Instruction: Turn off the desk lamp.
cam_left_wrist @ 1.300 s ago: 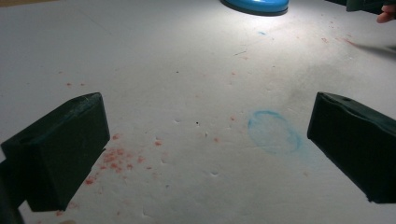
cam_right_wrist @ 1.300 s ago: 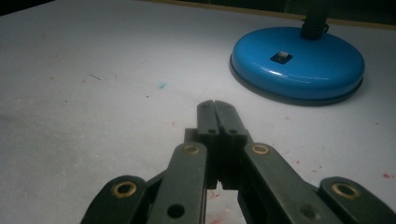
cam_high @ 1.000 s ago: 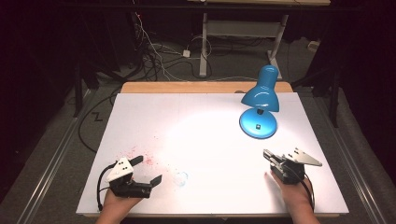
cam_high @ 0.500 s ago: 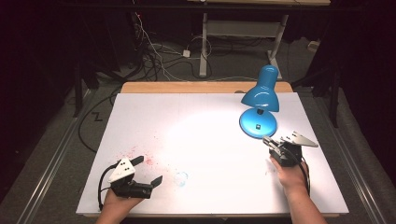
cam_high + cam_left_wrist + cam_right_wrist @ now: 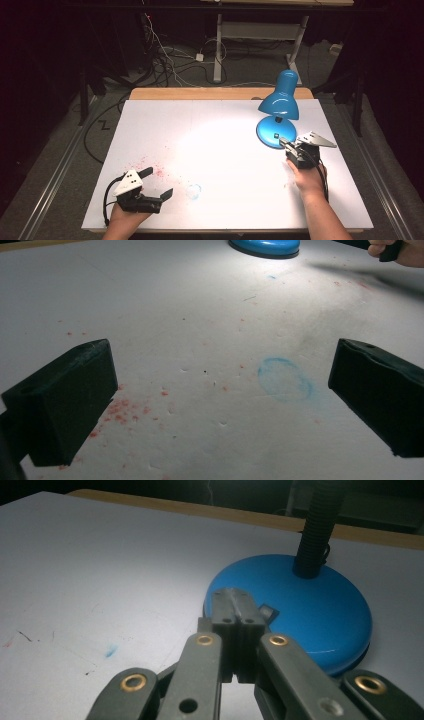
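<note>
Blue desk lamp (image 5: 278,107) standing lit on the far right of the white bench (image 5: 215,150), its round base (image 5: 300,610) flat on the surface and a black corrugated gooseneck (image 5: 316,527) rising from the rear of the base to the shade. A small switch (image 5: 266,613) sits on the near part of the base. Right gripper (image 5: 234,605): jaws pressed together with nothing between them, tips over the near edge of the base, just beside the switch; whether they touch it cannot be told. Left gripper (image 5: 156,182): jaws wide apart and empty, resting near the bench's front left corner, well apart from the lamp. Between its jaws the bench shows red speckles (image 5: 122,407) and a faint blue ring stain (image 5: 285,378).

Handling, as a judgement: the base looks weighted and rigid with a smooth, glossy top that pads could slip on; the gooseneck is stiff yet bendable and ribbed, offering the surest hold, low near the base. The shade is probably thin and warm from the bulb. The switch likely needs only a light push from closed tips.
</note>
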